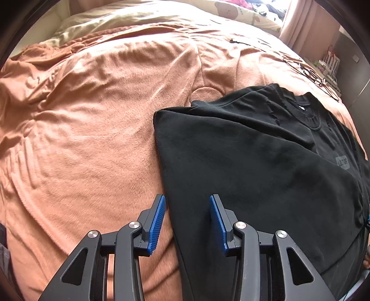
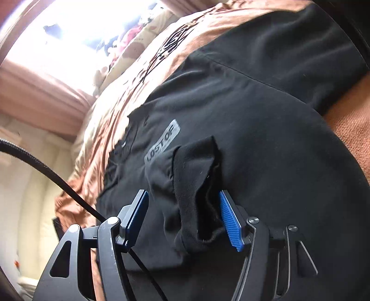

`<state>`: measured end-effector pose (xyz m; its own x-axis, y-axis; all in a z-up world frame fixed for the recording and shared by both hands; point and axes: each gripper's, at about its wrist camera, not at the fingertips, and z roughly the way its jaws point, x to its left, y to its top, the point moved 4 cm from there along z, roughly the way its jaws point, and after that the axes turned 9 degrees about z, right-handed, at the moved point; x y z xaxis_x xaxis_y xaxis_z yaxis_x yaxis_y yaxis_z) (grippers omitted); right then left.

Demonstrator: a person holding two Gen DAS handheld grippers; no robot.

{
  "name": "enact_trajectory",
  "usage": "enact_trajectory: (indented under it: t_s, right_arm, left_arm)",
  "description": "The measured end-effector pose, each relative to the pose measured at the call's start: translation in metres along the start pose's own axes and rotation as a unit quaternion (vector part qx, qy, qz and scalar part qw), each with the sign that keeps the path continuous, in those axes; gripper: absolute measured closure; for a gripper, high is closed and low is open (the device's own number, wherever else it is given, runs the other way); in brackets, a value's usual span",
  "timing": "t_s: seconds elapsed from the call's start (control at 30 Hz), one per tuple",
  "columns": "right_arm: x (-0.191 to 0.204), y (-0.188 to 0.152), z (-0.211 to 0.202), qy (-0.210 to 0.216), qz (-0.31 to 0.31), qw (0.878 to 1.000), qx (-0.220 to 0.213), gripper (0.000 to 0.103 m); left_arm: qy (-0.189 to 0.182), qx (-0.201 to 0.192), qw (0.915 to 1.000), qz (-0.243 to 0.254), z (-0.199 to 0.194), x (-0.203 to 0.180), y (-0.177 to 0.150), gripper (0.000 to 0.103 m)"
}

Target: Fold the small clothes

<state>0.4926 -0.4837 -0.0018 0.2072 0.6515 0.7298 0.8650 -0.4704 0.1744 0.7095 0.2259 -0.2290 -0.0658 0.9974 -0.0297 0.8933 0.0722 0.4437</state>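
A black T-shirt (image 1: 266, 166) with a grey "LOST OF" label (image 1: 342, 163) lies on the orange blanket (image 1: 92, 129), one side folded over its middle. My left gripper (image 1: 187, 201) is open and empty, its jaws astride the shirt's left folded edge, just above it. In the right wrist view the same shirt (image 2: 266, 129) fills the frame. My right gripper (image 2: 183, 196) is open, and a bunched flap of black cloth (image 2: 196, 185) stands loose between its jaws, resting against the right pad (image 2: 230, 222).
The bed's orange blanket spreads wide to the left. Beige bedding (image 1: 111, 20) and a bear-print pillow (image 1: 233, 10) lie at the far end. A thin black cord (image 1: 307, 69) lies on the blanket at far right. A pink curtain (image 2: 39, 90) hangs beside the bed.
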Motion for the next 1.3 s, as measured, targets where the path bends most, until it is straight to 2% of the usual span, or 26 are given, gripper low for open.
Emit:
enact_trajectory:
  t_s: [0.07, 0.13, 0.2, 0.27, 0.33, 0.37, 0.43, 0.6, 0.7, 0.8, 0.9, 1.07, 1.23, 1.27, 1.3]
  right_arm:
    - [-0.007, 0.003, 0.005, -0.003, 0.005, 1.000, -0.004, 0.043]
    - [-0.007, 0.007, 0.008, -0.008, 0.000, 1.000, -0.005, 0.050]
    - [-0.001, 0.011, 0.013, -0.017, -0.018, 1.000, -0.005, 0.062]
    - [-0.001, 0.012, 0.018, -0.021, -0.022, 1.000, -0.001, 0.080]
    - [0.000, 0.012, 0.024, -0.029, -0.023, 0.999, 0.002, 0.092]
    - [0.003, 0.012, 0.025, -0.033, -0.028, 0.999, 0.001, 0.097]
    - [0.012, 0.011, 0.027, -0.041, -0.044, 0.998, -0.006, 0.101]
    - [0.030, 0.014, 0.024, -0.043, -0.073, 0.996, -0.030, 0.102]
    - [0.032, 0.014, 0.023, -0.045, -0.078, 0.995, -0.037, 0.102]
    - [0.036, 0.013, 0.019, -0.037, -0.089, 0.995, -0.040, 0.102]
    - [0.043, 0.014, 0.017, -0.026, -0.099, 0.994, -0.046, 0.102]
    - [0.058, 0.018, 0.009, -0.007, -0.124, 0.990, -0.074, 0.103]
    - [0.066, 0.025, 0.020, -0.015, -0.144, 0.986, -0.087, 0.103]
    - [0.064, 0.026, 0.025, -0.022, -0.145, 0.985, -0.086, 0.103]
    - [0.060, 0.026, 0.033, -0.045, -0.146, 0.985, -0.082, 0.103]
  left_arm:
    - [-0.003, 0.002, 1.0000, -0.004, 0.007, 0.003, 0.003, 0.061]
    - [-0.006, 0.002, 0.9999, -0.011, 0.014, 0.008, 0.008, 0.061]
    - [-0.011, -0.002, 0.9998, -0.016, 0.018, 0.010, 0.012, 0.061]
    - [-0.014, -0.007, 0.9997, -0.021, 0.021, 0.012, 0.017, 0.061]
    - [-0.016, -0.011, 0.9995, -0.025, 0.024, 0.013, 0.022, 0.061]
    - [-0.017, -0.012, 0.9995, -0.025, 0.026, 0.014, 0.026, 0.061]
    - [-0.016, -0.012, 0.9995, -0.026, 0.029, 0.015, 0.031, 0.061]
    - [-0.005, -0.021, 0.9994, -0.025, 0.037, 0.018, 0.042, 0.062]
    - [-0.004, -0.028, 0.9993, -0.023, 0.038, 0.018, 0.044, 0.087]
    - [0.009, -0.042, 0.9987, -0.027, 0.031, 0.020, 0.048, 0.093]
    - [0.006, -0.060, 0.9968, -0.052, 0.022, 0.029, 0.050, 0.094]
    - [0.009, -0.066, 0.9958, -0.063, 0.021, 0.037, 0.049, 0.095]
    - [0.017, -0.065, 0.9939, -0.088, 0.028, 0.052, 0.046, 0.096]
    - [0.016, -0.059, 0.9942, -0.089, 0.031, 0.053, 0.045, 0.096]
    - [0.013, -0.056, 0.9944, -0.088, 0.033, 0.054, 0.045, 0.096]
